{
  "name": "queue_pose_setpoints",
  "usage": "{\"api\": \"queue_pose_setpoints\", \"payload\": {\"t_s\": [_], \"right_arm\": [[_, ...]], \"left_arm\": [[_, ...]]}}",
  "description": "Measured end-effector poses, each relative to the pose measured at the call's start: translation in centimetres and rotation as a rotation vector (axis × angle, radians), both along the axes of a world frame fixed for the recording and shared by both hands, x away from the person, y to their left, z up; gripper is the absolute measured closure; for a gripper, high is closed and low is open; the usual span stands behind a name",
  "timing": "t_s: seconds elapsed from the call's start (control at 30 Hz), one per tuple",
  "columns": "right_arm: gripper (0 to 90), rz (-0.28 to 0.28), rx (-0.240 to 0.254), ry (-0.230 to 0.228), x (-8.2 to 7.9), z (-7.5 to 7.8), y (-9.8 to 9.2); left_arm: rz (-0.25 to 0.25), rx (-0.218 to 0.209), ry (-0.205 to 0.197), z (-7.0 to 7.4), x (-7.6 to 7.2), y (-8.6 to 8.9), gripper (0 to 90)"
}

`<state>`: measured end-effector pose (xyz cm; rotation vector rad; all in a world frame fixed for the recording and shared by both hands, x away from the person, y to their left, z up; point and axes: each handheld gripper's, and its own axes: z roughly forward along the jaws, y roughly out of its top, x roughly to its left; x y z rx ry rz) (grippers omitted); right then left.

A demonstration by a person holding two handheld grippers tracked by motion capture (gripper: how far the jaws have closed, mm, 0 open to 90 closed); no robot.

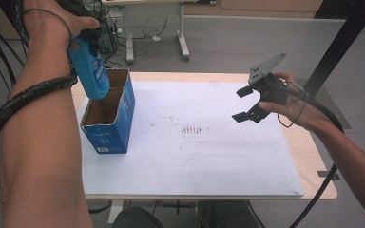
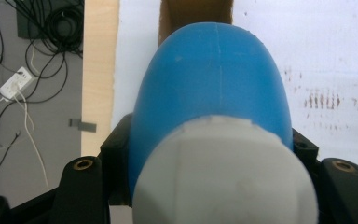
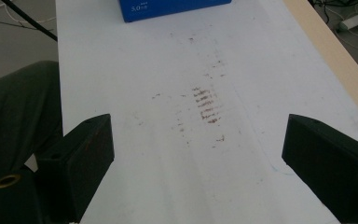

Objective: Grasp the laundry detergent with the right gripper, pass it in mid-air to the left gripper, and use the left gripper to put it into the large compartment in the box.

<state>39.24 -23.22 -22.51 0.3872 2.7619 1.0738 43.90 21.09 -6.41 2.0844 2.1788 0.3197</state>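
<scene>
The blue bottle [image 1: 89, 66] is clamped in the left gripper [image 2: 212, 154], bottom down, above the open blue carton [image 1: 108, 122] at the table's [image 1: 313, 156] far left corner. The right gripper [image 1: 248, 102] is held wide and empty above the right edge.

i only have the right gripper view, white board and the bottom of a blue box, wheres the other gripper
Observer: The left gripper is above the open blue box, shut on a blue bottle.
Operator: which way up is the bottle
Observer: Cap end toward the gripper, in the left gripper view; its base points down at the box opening.
Operator: is it inside yet
Observer: Its base looks level with the box's rim; from above I cannot tell whether it has entered.
</scene>
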Motion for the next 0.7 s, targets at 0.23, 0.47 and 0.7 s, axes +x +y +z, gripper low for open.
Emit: {"api": "queue_pose_setpoints", "payload": {"t_s": [0.23, 0.47, 0.7], "right_arm": [[9.0, 0.011, 0.007, -0.003, 0.0, 0.1, 0.4], [9.1, 0.006, 0.002, -0.002, 0.0, 0.0, 0.3], [9.1, -0.002, -0.002, -0.006, 0.0, 0.1, 0.2]], "left_arm": [[0.009, -0.006, 0.007, -2.1, 0.3, 0.5, 38.0], [0.018, -0.017, 0.011, -4.5, 0.2, 1.2, 37.9], [0.018, -0.032, 0.004, -6.6, 0.2, 1.7, 37.9]]}}
